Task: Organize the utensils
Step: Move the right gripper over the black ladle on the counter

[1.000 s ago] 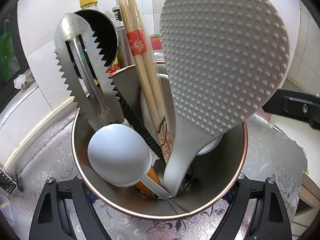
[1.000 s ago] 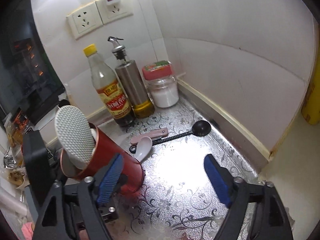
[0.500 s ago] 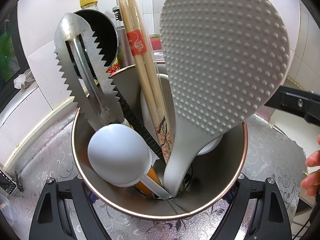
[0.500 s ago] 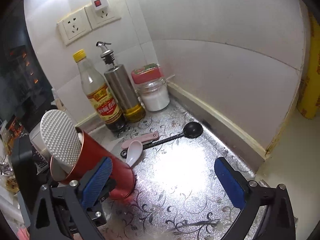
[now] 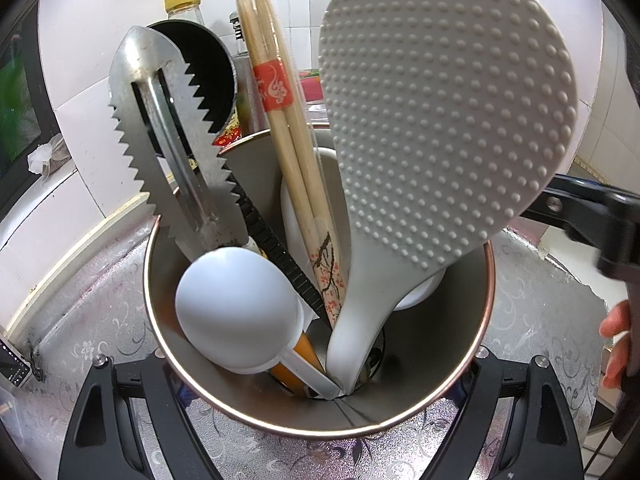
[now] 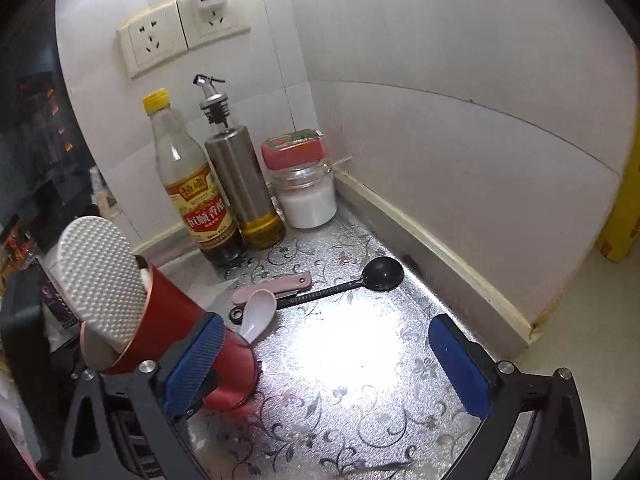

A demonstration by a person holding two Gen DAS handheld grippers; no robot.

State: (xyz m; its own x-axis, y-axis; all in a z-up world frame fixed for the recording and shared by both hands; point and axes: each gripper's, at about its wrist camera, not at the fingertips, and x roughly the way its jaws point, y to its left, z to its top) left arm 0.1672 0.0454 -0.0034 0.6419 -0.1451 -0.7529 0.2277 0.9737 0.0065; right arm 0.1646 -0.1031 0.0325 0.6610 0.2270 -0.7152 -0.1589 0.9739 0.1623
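My left gripper (image 5: 320, 364) is shut on a red metal utensil cup (image 5: 440, 360), which tilts on the silver-patterned counter. Inside it stand a white dimpled rice paddle (image 5: 440, 120), wrapped chopsticks (image 5: 280, 120), a serrated metal tool (image 5: 168, 152), a white scoop (image 5: 236, 304) and a black ladle (image 5: 200, 64). The right wrist view shows the same cup (image 6: 176, 312) at lower left. My right gripper (image 6: 326, 360) is open over the bare counter with nothing between its blue pads (image 6: 460, 364). Beyond it lie a black spoon (image 6: 340, 286), a white ceramic spoon (image 6: 258, 312) and a pink folded tool (image 6: 272, 286).
A vinegar bottle (image 6: 192, 192), a steel oil dispenser (image 6: 240, 184) and a red-lidded jar (image 6: 304, 184) stand in the tiled corner under wall sockets (image 6: 176, 36). A raised wall ledge (image 6: 440, 248) bounds the counter on the right. A person's fingers (image 5: 616, 344) show at the right.
The right gripper's jaws have spread wider and its view has shifted slightly toward the corner. The left gripper and the cup have not moved.
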